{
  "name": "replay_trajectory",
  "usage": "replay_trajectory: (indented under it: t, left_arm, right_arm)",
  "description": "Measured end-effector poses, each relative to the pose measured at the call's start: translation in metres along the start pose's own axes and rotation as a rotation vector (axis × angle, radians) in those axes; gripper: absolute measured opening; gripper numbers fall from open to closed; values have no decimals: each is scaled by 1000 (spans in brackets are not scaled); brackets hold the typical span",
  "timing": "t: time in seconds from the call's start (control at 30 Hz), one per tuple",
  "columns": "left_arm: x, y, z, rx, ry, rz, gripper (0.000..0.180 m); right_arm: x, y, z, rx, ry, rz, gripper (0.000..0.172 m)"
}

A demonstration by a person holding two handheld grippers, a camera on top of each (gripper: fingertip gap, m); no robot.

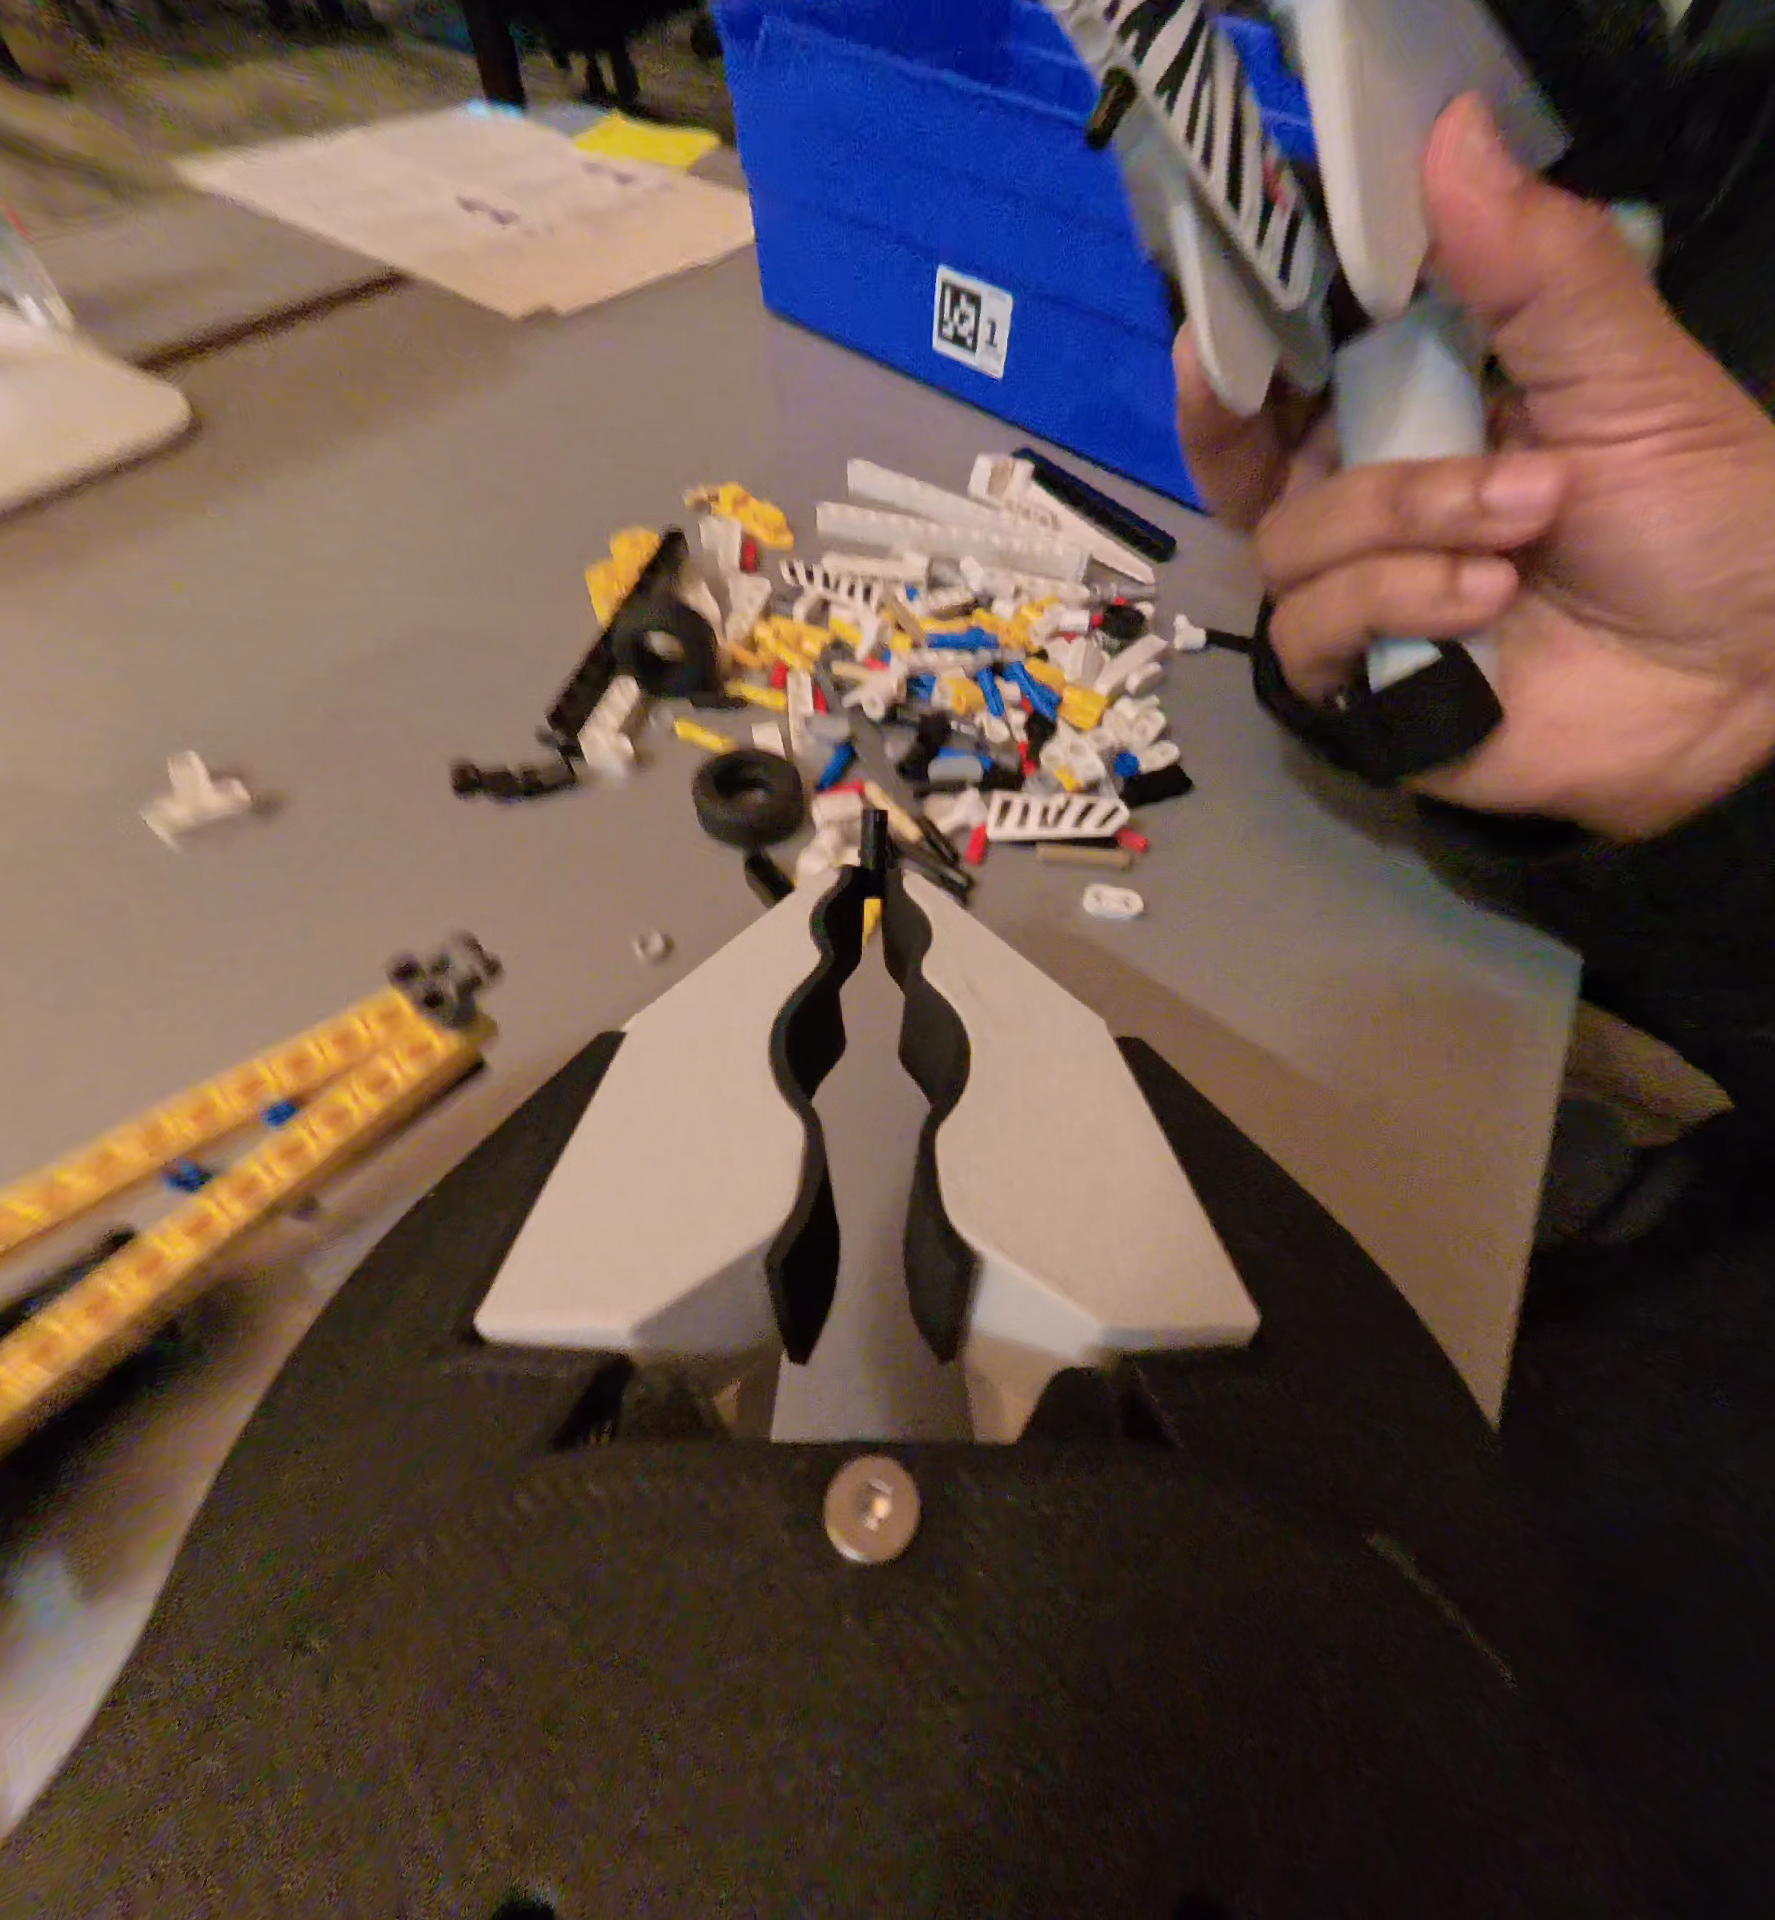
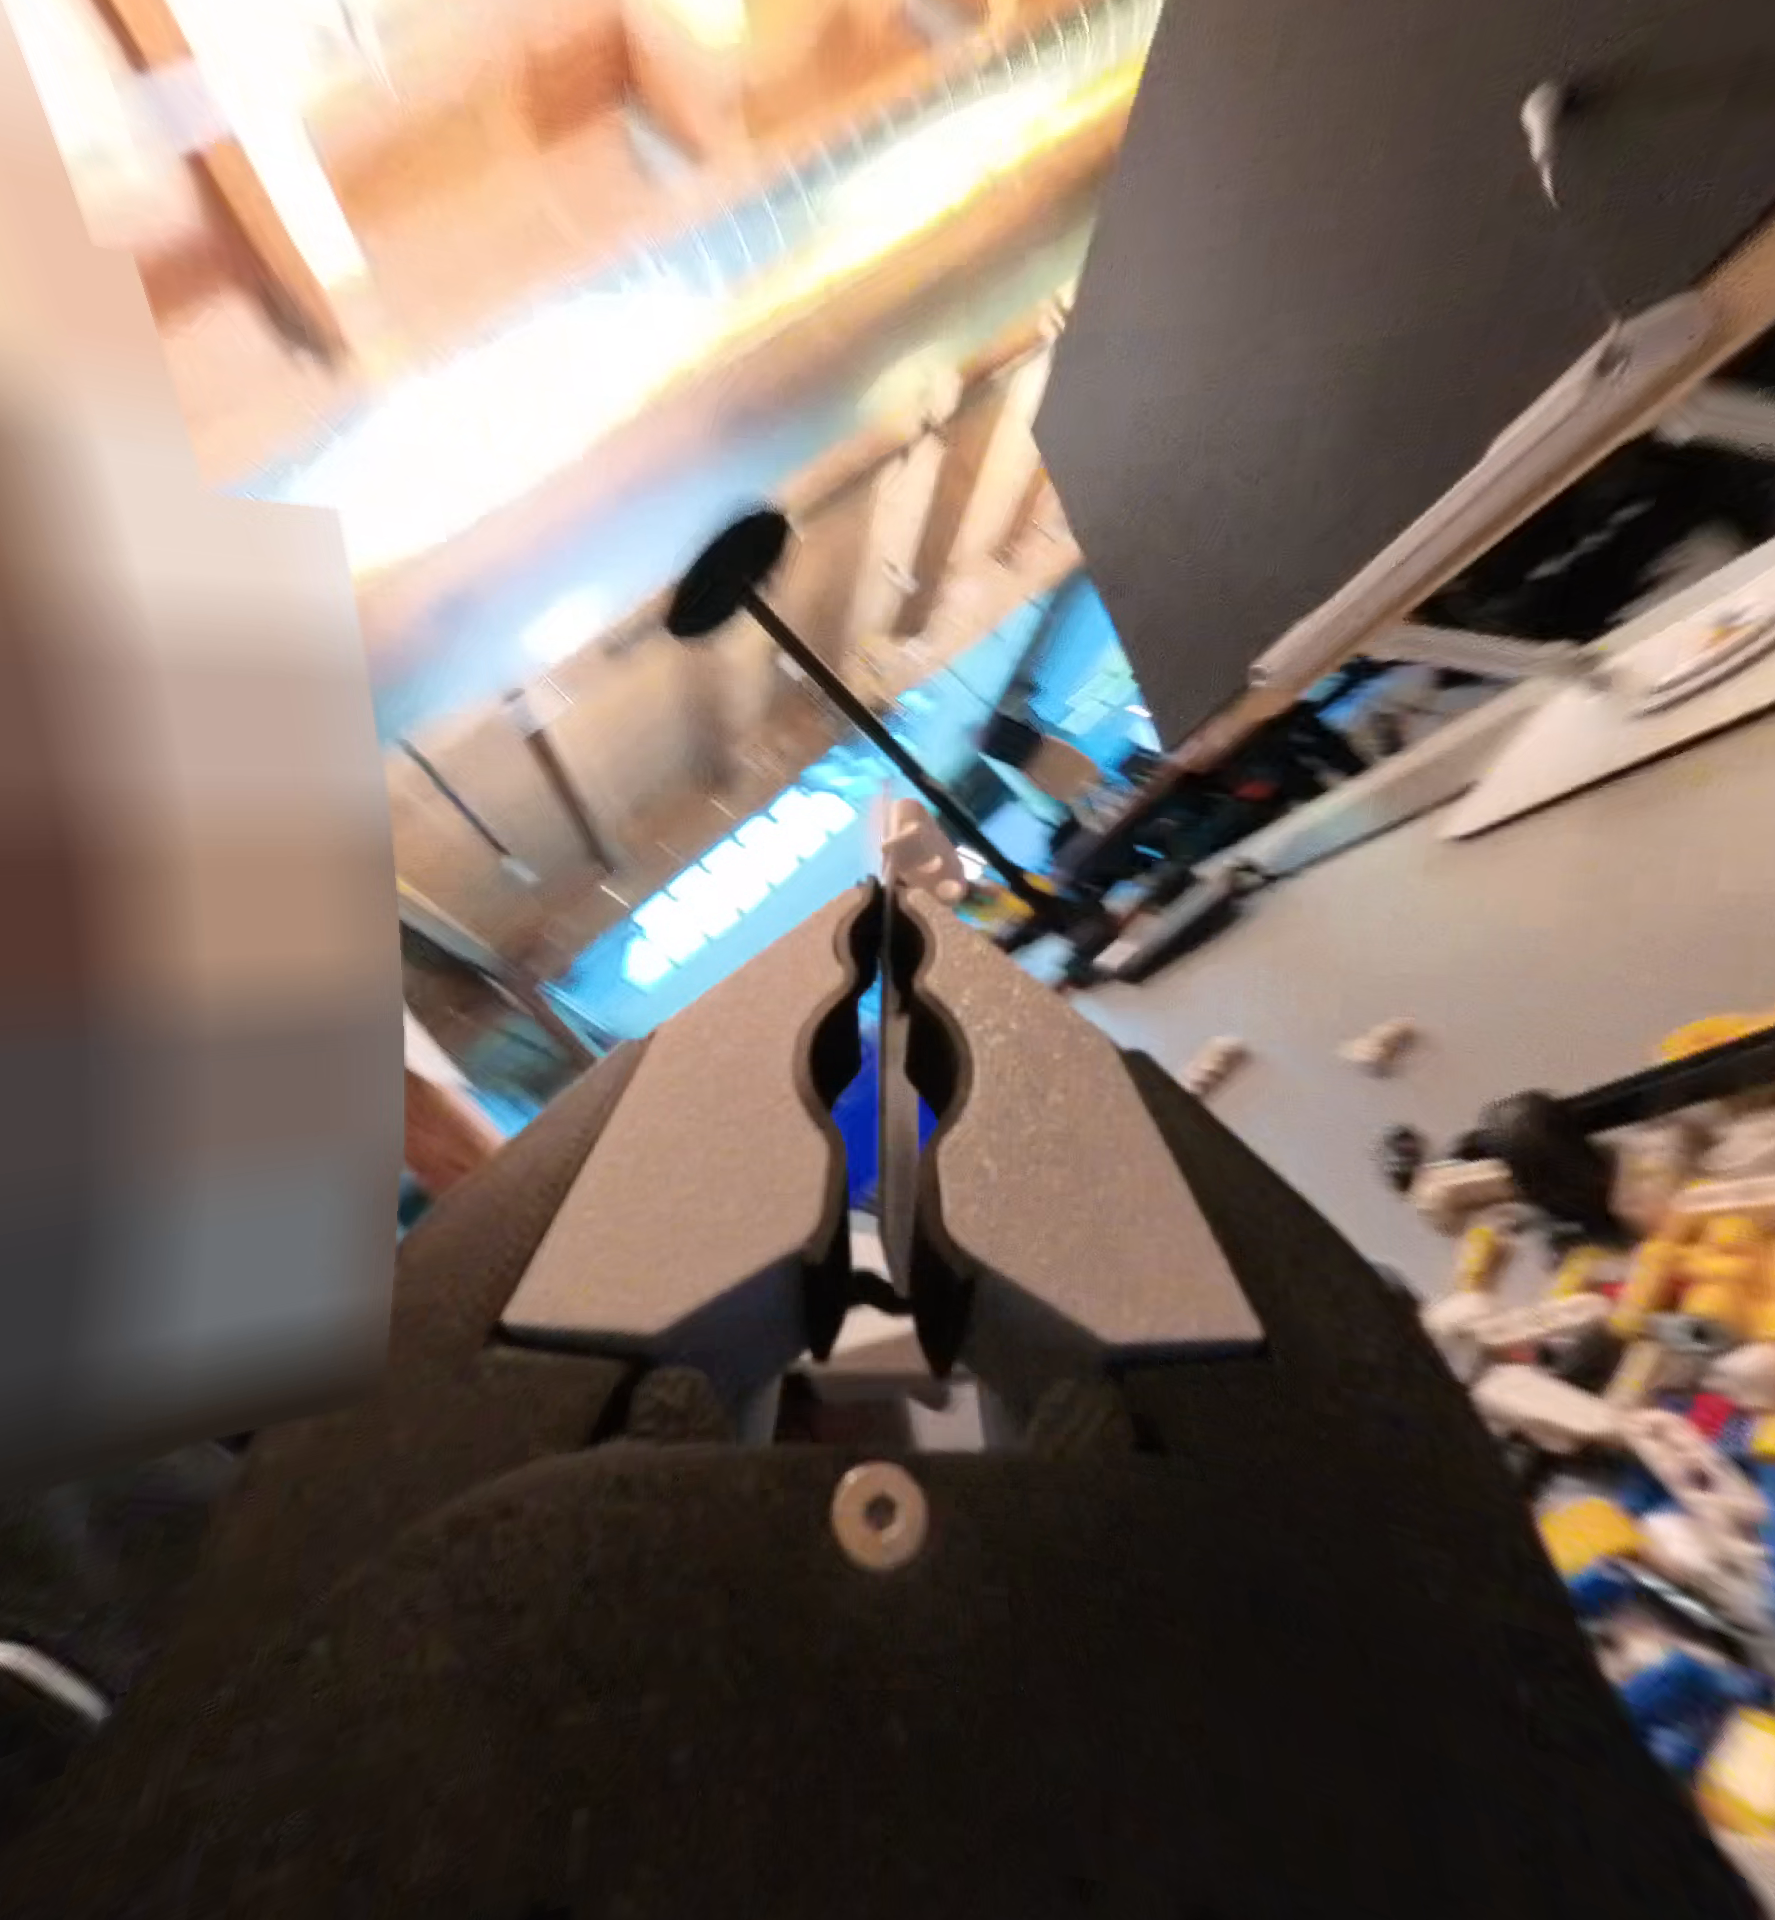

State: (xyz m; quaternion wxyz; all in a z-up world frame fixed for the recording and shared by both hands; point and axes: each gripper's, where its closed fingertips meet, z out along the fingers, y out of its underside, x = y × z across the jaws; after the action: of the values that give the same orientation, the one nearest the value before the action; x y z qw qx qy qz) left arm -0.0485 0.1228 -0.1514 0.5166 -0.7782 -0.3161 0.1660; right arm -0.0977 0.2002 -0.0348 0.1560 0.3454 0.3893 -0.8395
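The left gripper (image 1: 870, 883) is seen low over the grey table (image 1: 343, 582), its tips pinched on a small black pin (image 1: 872, 836) that stands out beyond them. The pin is judged light, rigid and smooth, apt to twist if gripped at one end; a hold at mid-length is advisable. Just beyond lie a black tyre (image 1: 748, 795) and a heap of mixed plastic bricks (image 1: 966, 665). A yellow beam assembly (image 1: 187, 1153) lies to the left. The right gripper (image 2: 888, 899) is raised and tilted, pressed together on a thin pale piece (image 2: 909, 831), gripped edge-on. Farther off, a blue bin (image 1: 924, 208) is noted.
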Motion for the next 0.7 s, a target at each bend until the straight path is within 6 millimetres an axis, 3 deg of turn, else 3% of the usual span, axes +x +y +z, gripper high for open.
replay_trajectory:
  t: [0.07,0.17,0.23,0.5,0.6,0.7]
  left_arm:
    - [-1,0,-4,14,7,-56,1]
    - [-4,-3,0,-66,-49,14,1]
    - [-8,3,11,-149,-73,50,1]
    - [-18,26,57,-357,-53,51,5]
    - [-11,32,58,-385,12,-16,33]
    - [-9,18,49,-312,20,-33,35]
  right_arm:
    - [-12,7,4,-78,51,-179,0]
    - [-16,27,15,-181,91,-279,0]
    - [-13,35,18,-227,90,-271,0]
    - [-6,33,12,-238,106,-250,0]
    - [-2,33,10,-248,118,-250,0]
    - [2,33,8,-233,104,-198,0]
